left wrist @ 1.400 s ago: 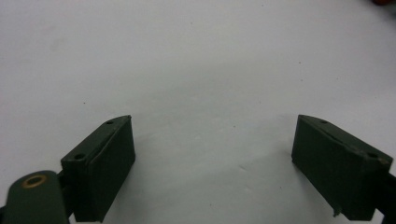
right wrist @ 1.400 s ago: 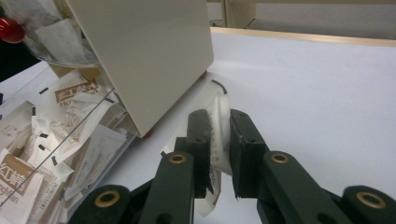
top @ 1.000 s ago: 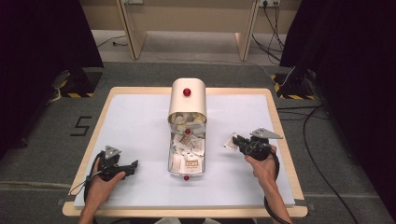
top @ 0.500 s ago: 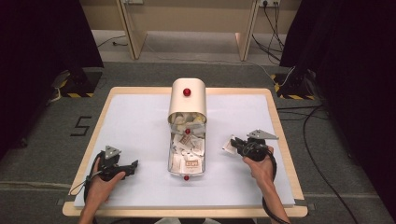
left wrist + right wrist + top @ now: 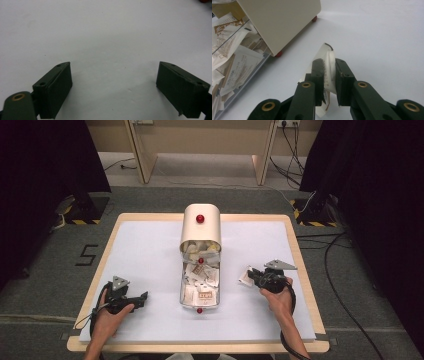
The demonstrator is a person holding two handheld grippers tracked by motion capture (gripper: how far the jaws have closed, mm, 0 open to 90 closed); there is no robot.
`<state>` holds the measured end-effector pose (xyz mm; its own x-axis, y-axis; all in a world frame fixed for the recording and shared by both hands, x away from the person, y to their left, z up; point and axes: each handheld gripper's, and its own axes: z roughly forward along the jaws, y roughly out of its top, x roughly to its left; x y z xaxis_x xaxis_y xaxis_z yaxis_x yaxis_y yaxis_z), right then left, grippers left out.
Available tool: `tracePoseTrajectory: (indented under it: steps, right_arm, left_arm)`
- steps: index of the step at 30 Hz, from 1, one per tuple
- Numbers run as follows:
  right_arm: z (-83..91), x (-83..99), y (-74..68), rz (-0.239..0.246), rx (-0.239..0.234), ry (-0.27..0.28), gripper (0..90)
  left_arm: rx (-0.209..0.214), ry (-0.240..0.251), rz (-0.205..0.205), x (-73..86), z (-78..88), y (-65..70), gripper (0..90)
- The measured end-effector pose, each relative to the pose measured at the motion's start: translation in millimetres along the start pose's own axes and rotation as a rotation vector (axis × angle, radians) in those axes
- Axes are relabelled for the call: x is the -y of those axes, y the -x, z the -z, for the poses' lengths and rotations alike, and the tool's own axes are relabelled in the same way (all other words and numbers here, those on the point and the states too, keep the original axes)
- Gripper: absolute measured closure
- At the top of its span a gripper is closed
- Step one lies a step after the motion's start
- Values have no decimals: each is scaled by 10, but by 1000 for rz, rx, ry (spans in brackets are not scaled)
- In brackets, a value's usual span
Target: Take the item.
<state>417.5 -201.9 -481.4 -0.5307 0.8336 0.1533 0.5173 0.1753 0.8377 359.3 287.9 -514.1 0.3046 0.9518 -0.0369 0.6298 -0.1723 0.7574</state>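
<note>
While right claw (image 5: 329, 75) pinches packet (image 5: 328, 62), left claw (image 5: 113, 87) spread, bare sheet (image 5: 150, 255) around.

there is one box (image 5: 200, 227) with one clear tray (image 5: 186, 296) full of many packets (image 5: 200, 282). two grippers, left (image 5: 142, 297) and right (image 5: 250, 274). one packet (image 5: 245, 276) is out. one table (image 5: 150, 245).
</note>
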Motion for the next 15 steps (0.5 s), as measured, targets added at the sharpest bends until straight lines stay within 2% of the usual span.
tracePoseTrajectory:
  steps: [15]
  right_arm:
    - [-24, 22, 22, -8, 12, -16, 780]
  left_arm:
    - [0, 0, 0, 0, 0, 0, 124]
